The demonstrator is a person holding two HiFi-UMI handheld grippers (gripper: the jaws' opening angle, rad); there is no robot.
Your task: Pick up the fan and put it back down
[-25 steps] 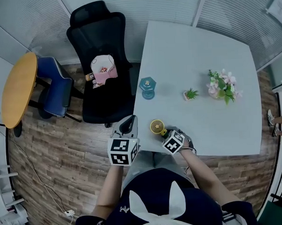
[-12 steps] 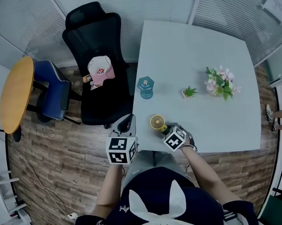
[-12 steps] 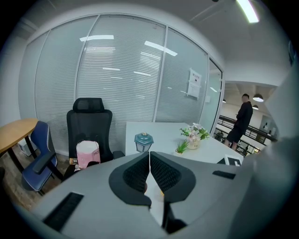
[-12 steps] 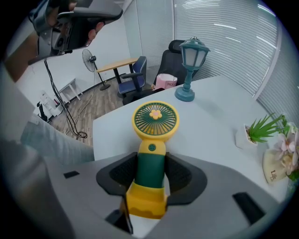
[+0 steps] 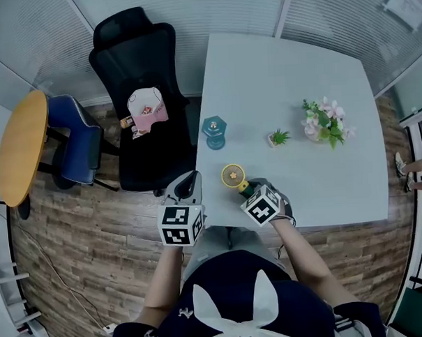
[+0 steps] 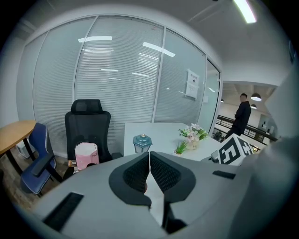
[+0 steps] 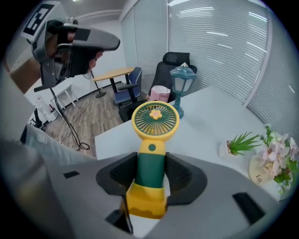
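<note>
The small hand fan (image 7: 154, 140) has a round yellow head with a flower centre, a green handle and a yellow base. My right gripper (image 7: 150, 173) is shut on the green handle and holds the fan upright, lifted off the white table (image 7: 219, 121). In the head view the fan (image 5: 233, 176) shows near the table's front left corner, just ahead of my right gripper (image 5: 250, 194). My left gripper (image 5: 189, 188) hovers beside the table's left edge, over the floor. Its pads (image 6: 148, 170) meet with nothing between them.
On the table (image 5: 284, 77) stand a teal lantern (image 5: 213, 131), a small potted green plant (image 5: 278, 137) and a pot of pink flowers (image 5: 323, 122). A black office chair (image 5: 142, 104) with a pink bag sits left of the table. A round wooden table (image 5: 18, 148) is further left.
My right gripper has risen with the fan in it, and the fan has come away from the table top. My left gripper has kept its place.
</note>
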